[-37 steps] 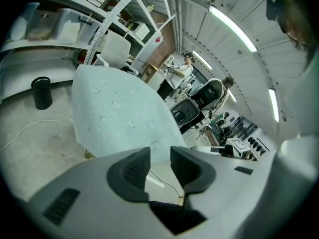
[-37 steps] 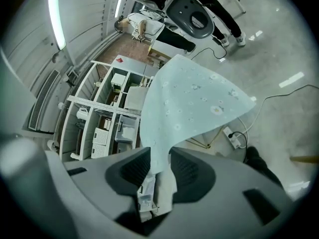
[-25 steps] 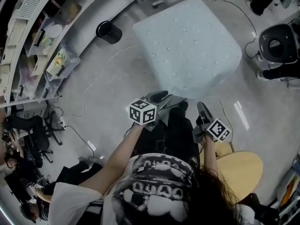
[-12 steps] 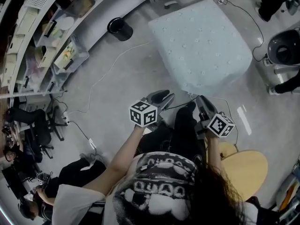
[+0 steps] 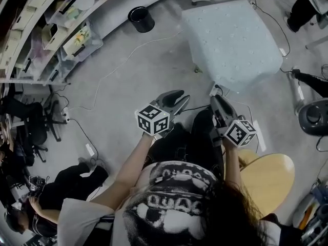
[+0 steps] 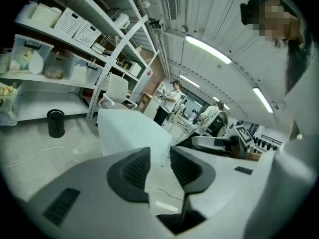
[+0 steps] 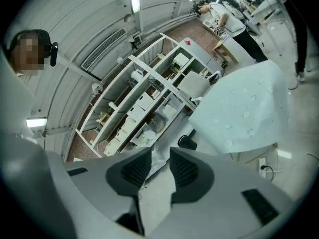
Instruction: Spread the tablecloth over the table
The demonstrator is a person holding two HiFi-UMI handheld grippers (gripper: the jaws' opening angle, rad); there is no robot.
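From the head view, the person is standing on the grey floor and holding both tools out in front of the body. The left claw is pointing forward with its jaws standing apart and nothing between them. The right claw is pointing the same way just beside it, apart from it. The tablecloth, pale blue-green with small dots, is lying ahead at the upper right. It is draping over the desk and hanging down its sides, so the desk itself is hidden. Neither claw is touching the cloth. A black bin is standing near the shelving on the left, and a round wooden seat is sitting at the person's right.

In the left gripper view, the left claw is showing its ribbed pads parted, with only floor and the cloth's lower edge in the gap. The tablecloth is hanging beyond the tips, well apart from them, and the bin is standing to its left.

In the right gripper view, which is rolled sideways, the right claw is likewise gaping empty. The tablecloth is filling the right side, clear of the pads, with the bin and shelving beside it.
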